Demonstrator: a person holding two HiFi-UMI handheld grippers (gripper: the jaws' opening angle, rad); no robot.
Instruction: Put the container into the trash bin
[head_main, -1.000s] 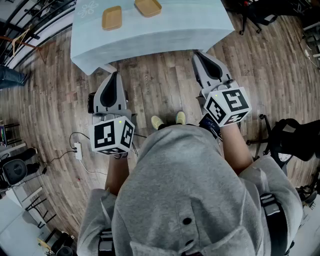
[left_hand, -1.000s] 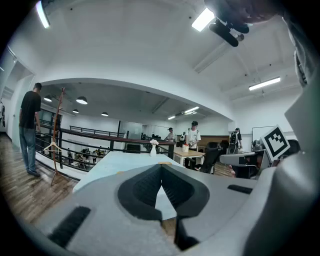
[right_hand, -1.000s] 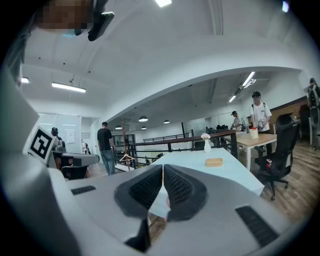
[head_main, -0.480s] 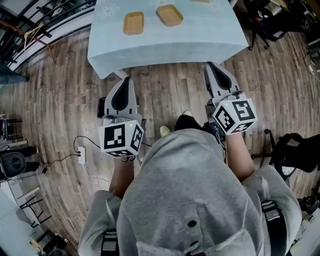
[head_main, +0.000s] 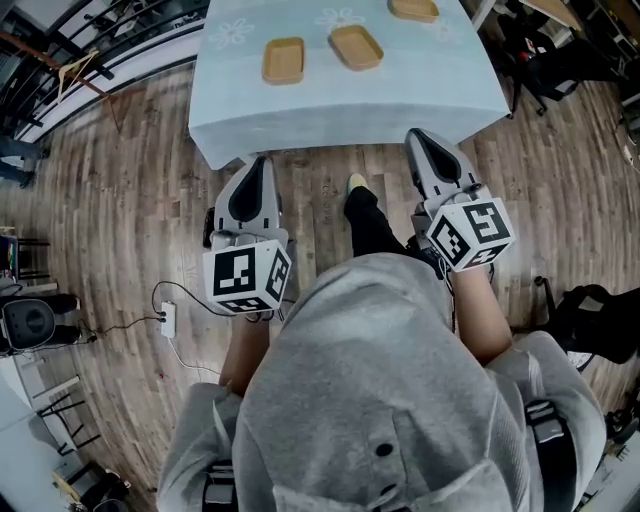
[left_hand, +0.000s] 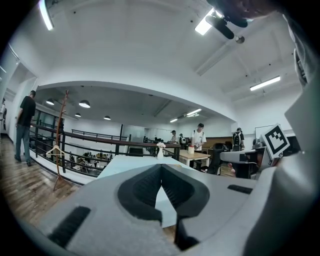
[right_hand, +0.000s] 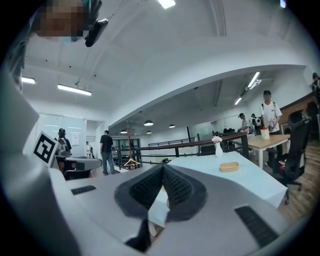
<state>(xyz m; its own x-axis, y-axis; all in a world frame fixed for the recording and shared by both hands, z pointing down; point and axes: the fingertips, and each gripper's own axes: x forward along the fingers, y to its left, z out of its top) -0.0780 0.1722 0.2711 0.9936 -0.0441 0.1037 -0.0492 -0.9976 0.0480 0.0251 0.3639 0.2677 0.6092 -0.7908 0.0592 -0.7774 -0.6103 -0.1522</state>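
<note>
On the table (head_main: 440, 85), under a pale blue cloth, three shallow tan containers are noted: a left container (head_main: 283, 60), a middle container (head_main: 356, 46) and a far container (head_main: 413, 9) cut by the frame's upper edge. Which of them the task means cannot be told. No trash bin is shown in any view. The left gripper (head_main: 256, 170) and the right gripper (head_main: 425, 142) are held out roughly level above the wooden floor (head_main: 110, 200), their tips appearing just short of the table's near edge. In each gripper view the ribbed pads are pressed together with nothing between them. All three containers lie ahead of the fingers and well apart from them, the left container roughly in line with the left gripper. The step in hand is judged to be the approach, with no container yet taken. The next move is judged to call for one gripper to be brought over the table, its jaws spread and set across a container's rim. The bin must then be found.
</note>
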